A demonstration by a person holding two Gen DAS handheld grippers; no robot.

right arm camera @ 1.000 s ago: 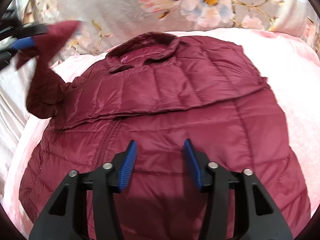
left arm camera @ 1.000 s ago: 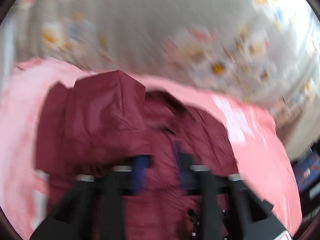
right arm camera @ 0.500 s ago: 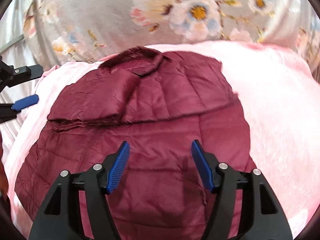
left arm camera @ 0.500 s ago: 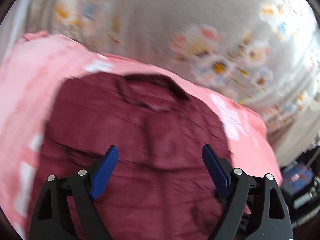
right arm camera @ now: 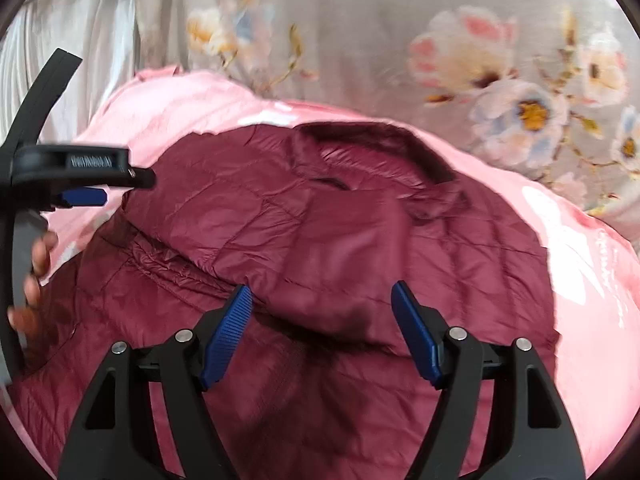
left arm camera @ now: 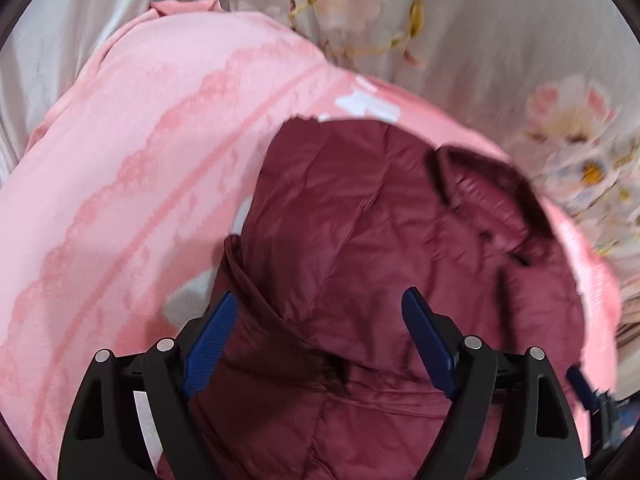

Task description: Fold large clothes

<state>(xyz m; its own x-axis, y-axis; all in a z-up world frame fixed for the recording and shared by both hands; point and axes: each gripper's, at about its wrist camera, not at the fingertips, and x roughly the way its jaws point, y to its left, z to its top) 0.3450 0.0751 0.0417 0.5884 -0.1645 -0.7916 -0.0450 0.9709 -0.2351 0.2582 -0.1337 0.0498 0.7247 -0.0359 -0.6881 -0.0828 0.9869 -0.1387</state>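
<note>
Maroon puffer jacket [right arm camera: 320, 240] lies flat on pink blanket [left arm camera: 140, 140], sleeve folded across chest, collar twd floral sheet [right arm camera: 400, 20]. Left tongs [left arm camera: 320, 340] & right tongs [right arm camera: 320, 332] both spread wide, empty, above jacket.

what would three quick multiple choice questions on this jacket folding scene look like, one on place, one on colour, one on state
1. Where does the jacket lie?
A. on a pink blanket
B. on a wooden floor
C. on a hanger

2. What colour are the claw pads?
A. red
B. blue
C. yellow

3. What state is the right claw in?
A. shut on a sleeve
C. shut on the collar
B. open, holding nothing

Answers: 1 A, the pink blanket shows all round the maroon fabric. 2 B, ribbed blue strips line the black fingers in both views. 3 B, the jaws stand wide apart above the jacket, with no fabric between them; the left claw looks the same.
</note>
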